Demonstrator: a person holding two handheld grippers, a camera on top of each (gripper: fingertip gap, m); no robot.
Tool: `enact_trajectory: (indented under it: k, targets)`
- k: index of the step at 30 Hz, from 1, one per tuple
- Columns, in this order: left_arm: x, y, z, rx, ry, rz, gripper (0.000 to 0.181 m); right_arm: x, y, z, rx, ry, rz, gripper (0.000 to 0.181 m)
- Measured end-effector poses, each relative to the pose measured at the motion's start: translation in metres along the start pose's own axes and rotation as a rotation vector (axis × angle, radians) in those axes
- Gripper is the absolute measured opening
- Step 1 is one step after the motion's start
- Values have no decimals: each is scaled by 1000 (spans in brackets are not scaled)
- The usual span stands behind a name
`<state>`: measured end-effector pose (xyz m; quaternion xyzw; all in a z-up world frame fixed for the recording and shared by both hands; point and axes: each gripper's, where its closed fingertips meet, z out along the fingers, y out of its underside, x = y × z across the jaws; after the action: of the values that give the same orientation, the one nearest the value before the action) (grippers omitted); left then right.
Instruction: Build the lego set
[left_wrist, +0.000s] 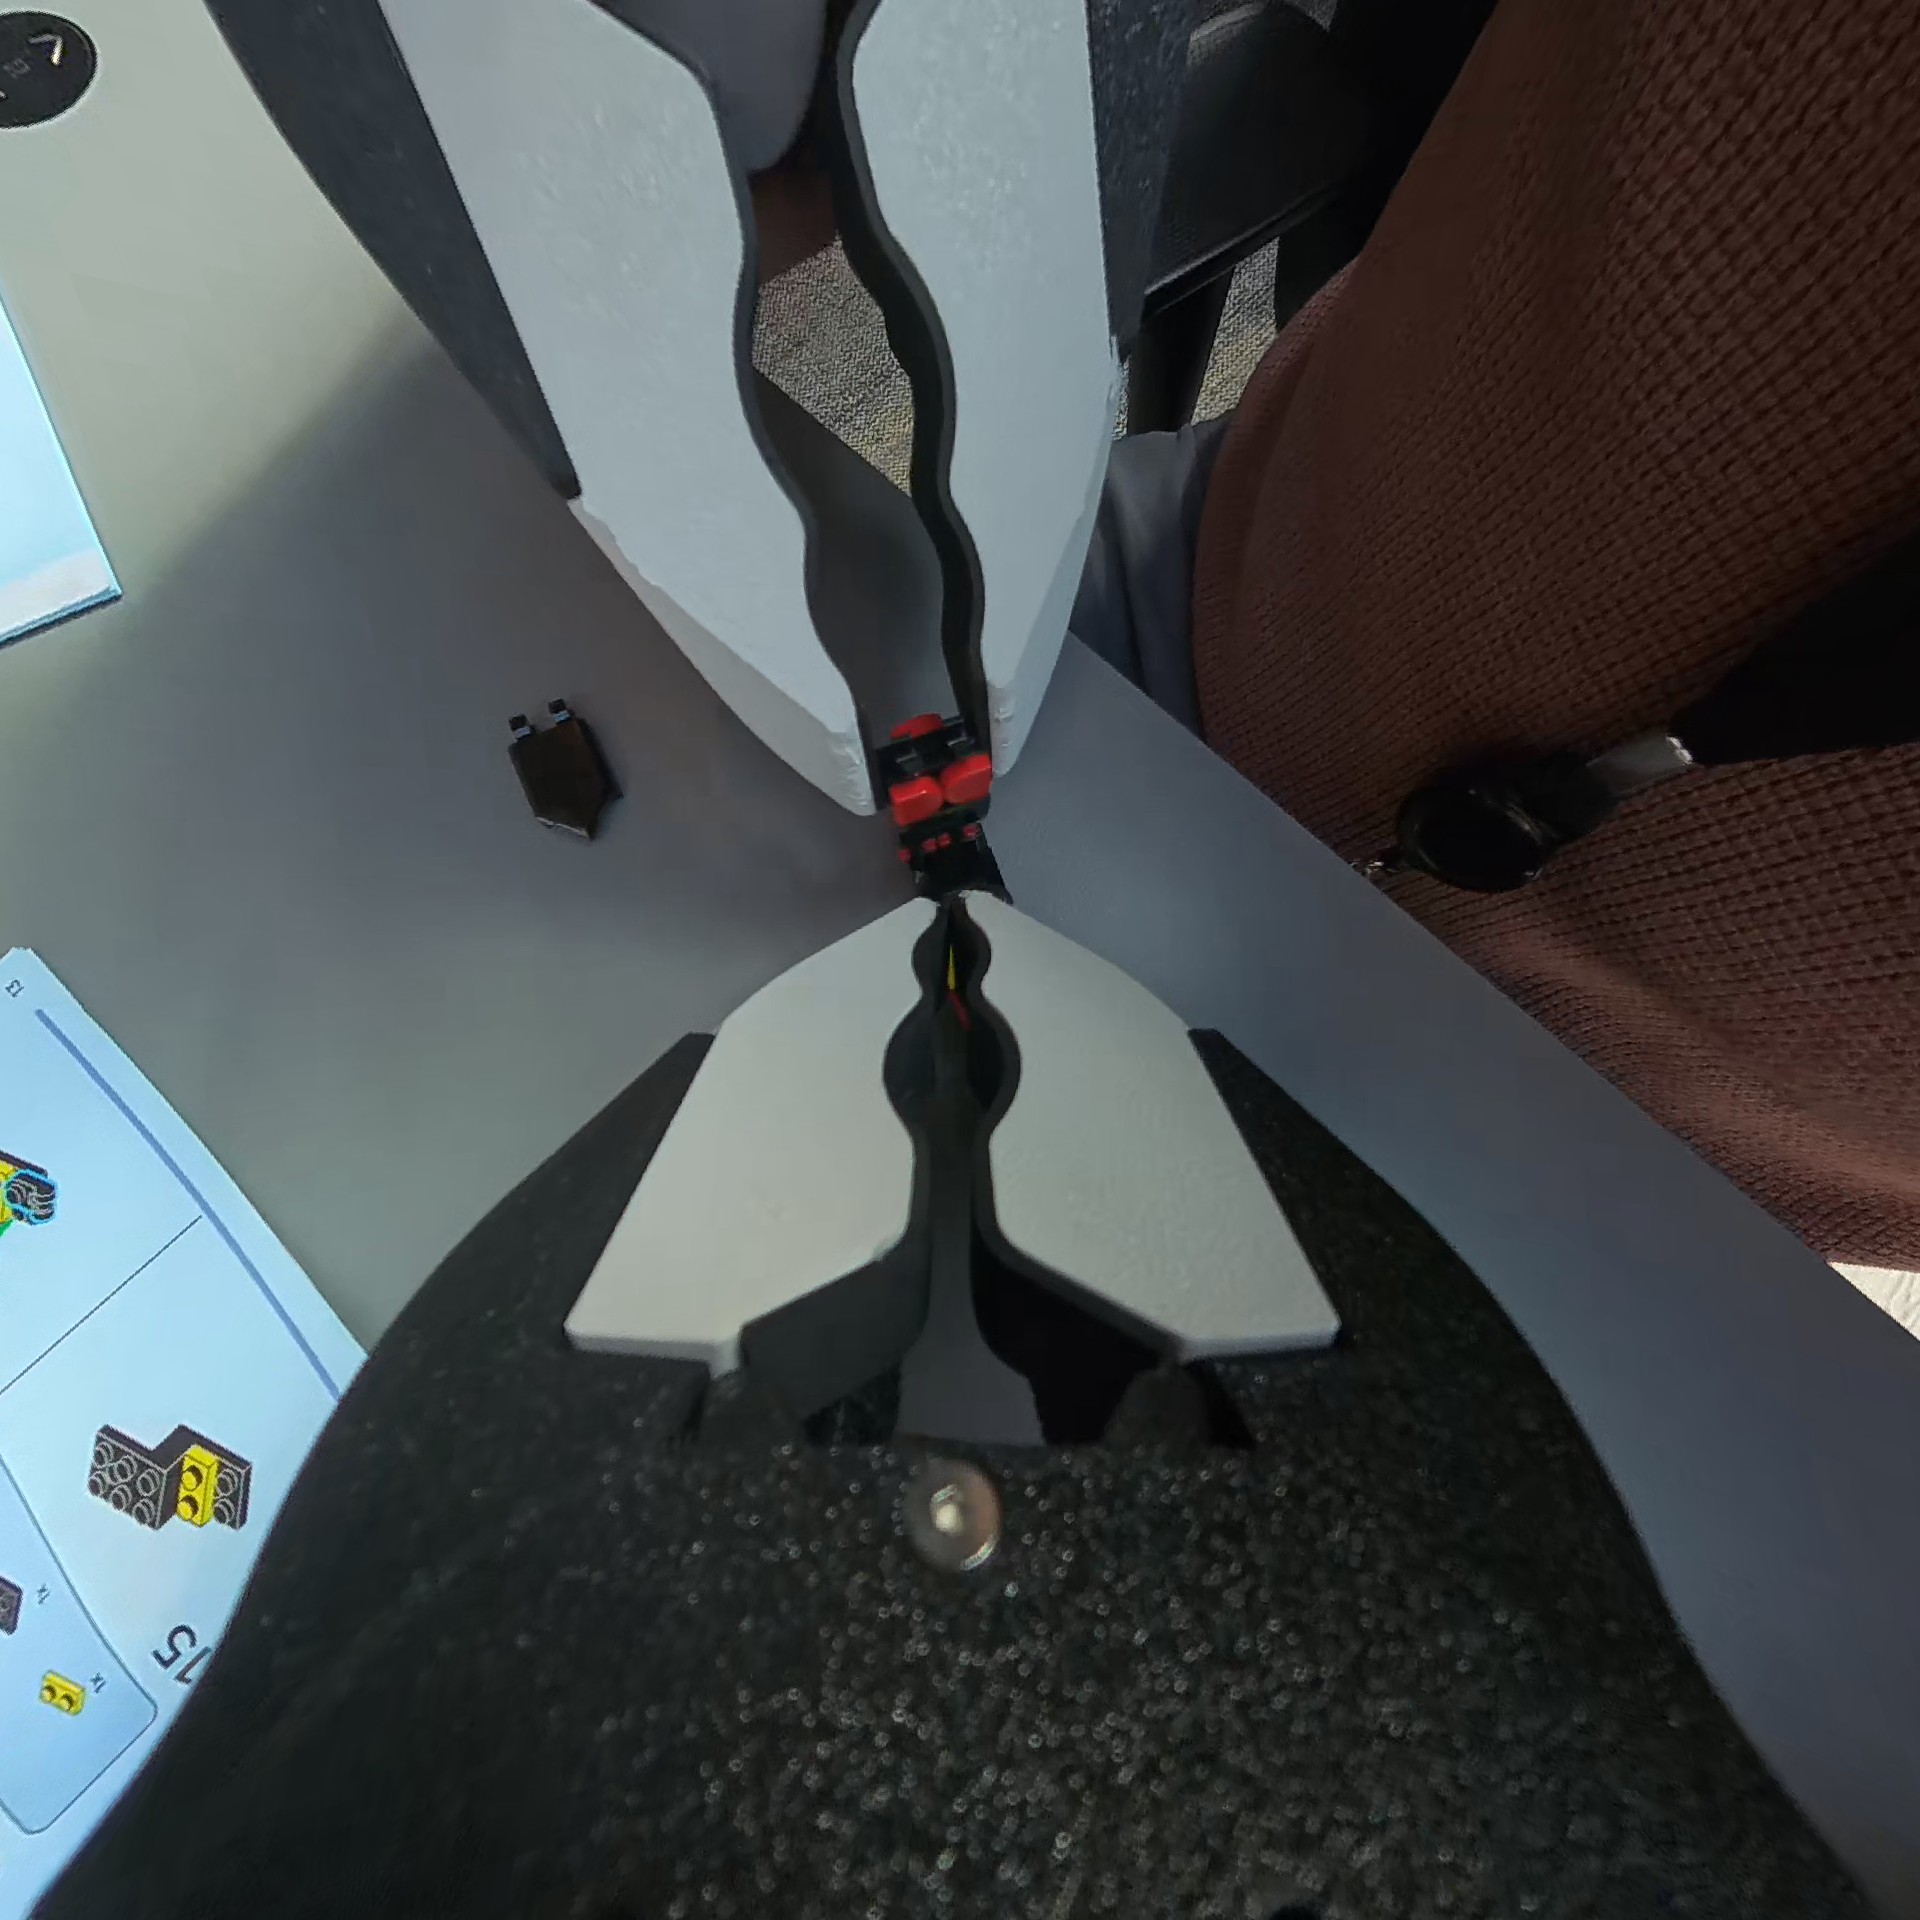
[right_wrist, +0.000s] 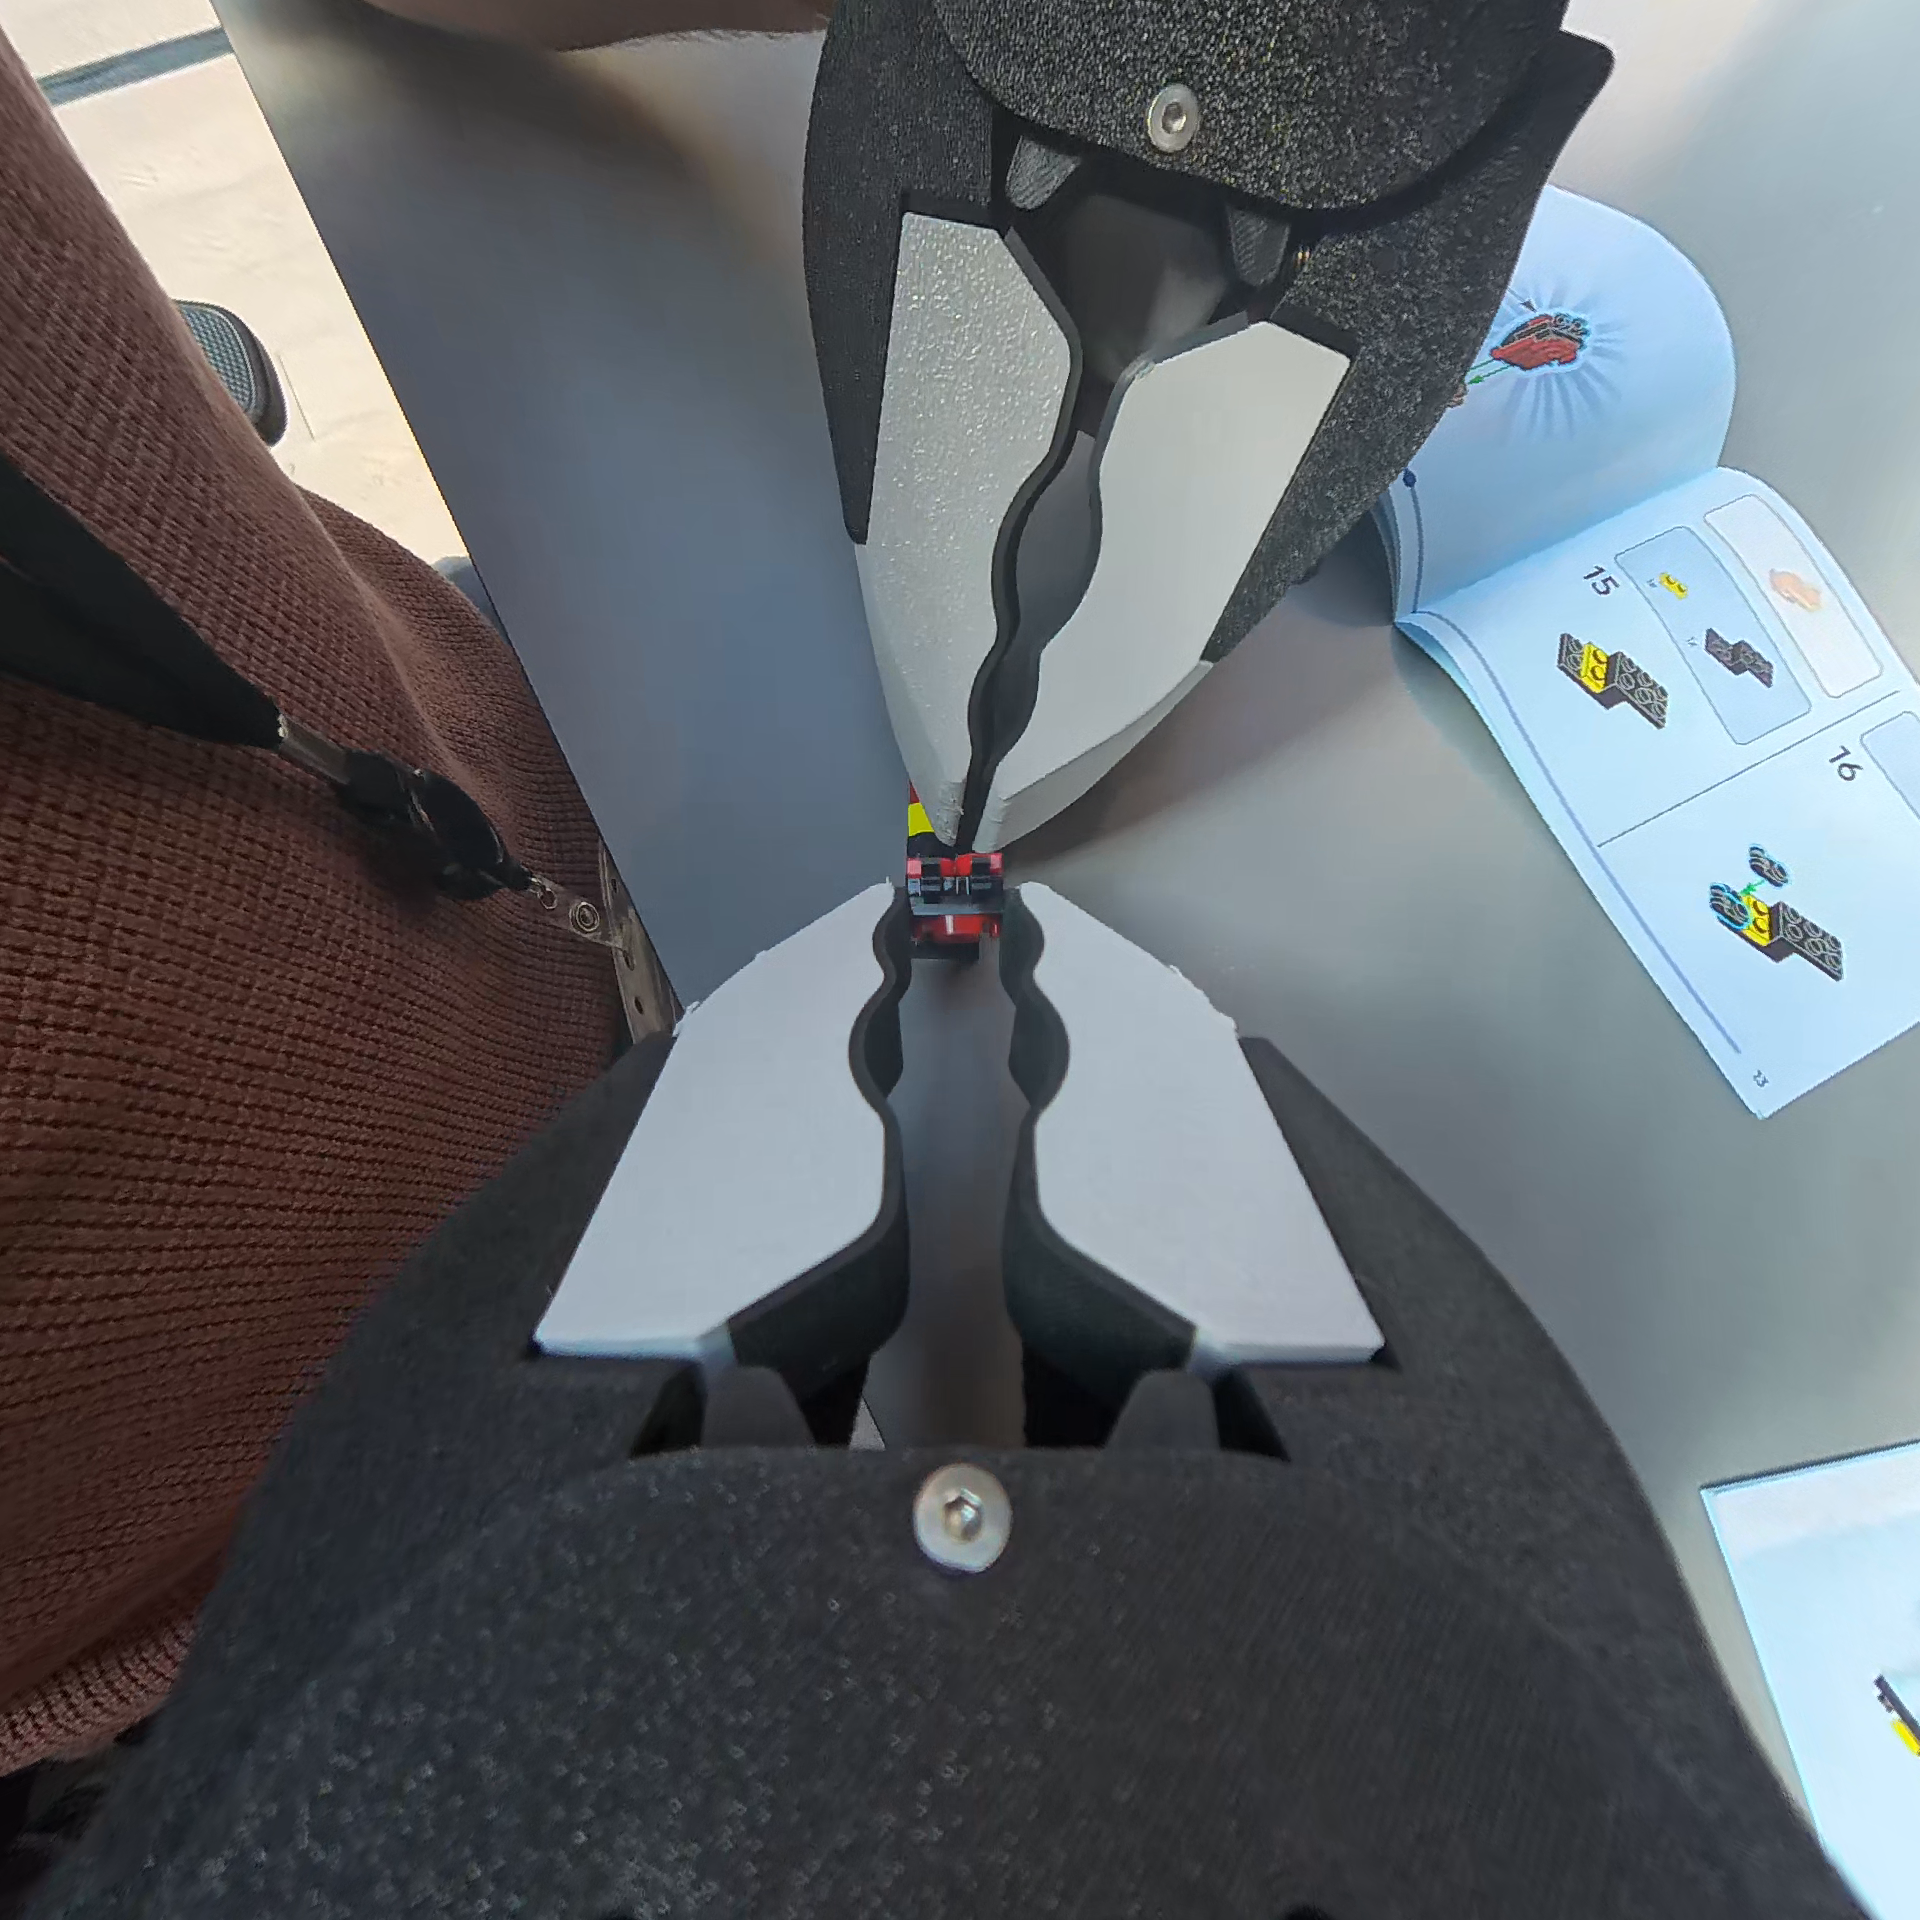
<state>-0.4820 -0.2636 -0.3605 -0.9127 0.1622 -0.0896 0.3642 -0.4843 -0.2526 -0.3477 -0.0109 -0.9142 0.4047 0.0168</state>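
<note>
Setting: we take this for an office or desk workspace. Evidence we see: a smooth grey desk (right_wrist: 644, 436); a black office chair (left_wrist: 1226, 187) at one o'clock in the left wrist view, standing on grey carpet (left_wrist: 831, 332); a lanyard clip (right_wrist: 457, 842) at nine o'clock against a brown knit sweater (right_wrist: 208, 1039); an open instruction booklet (right_wrist: 1662, 810) at three o'clock.

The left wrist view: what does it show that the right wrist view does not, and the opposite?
Only the left wrist view shows a loose black piece lying on the grey table, apart from both grippers, and a dark round object in its top left corner.

Only the right wrist view shows the booklet's curled page with a red model picture.

Both show the red and black lego assembly held between the left gripper and right gripper, the open instruction booklet, and a brown knitted sweater.
</note>
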Motion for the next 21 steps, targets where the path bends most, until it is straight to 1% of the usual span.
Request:
enact_trajectory:
  k: [10,17,20,21]
  targets:
    - [0,0,1,-10,-6,4,0,-3,2,1,-12,11,15,16]
    - [0,-2,0,-7,-17,13,0,-3,2,1,-43,38,-9,16]
    - [0,-24,-9,143,-2,-11,0,-3,2,1,-51,41,-11,16]
    - [-1,-28,-11,171,-15,-17,0,-3,2,1,-51,40,-8,16]
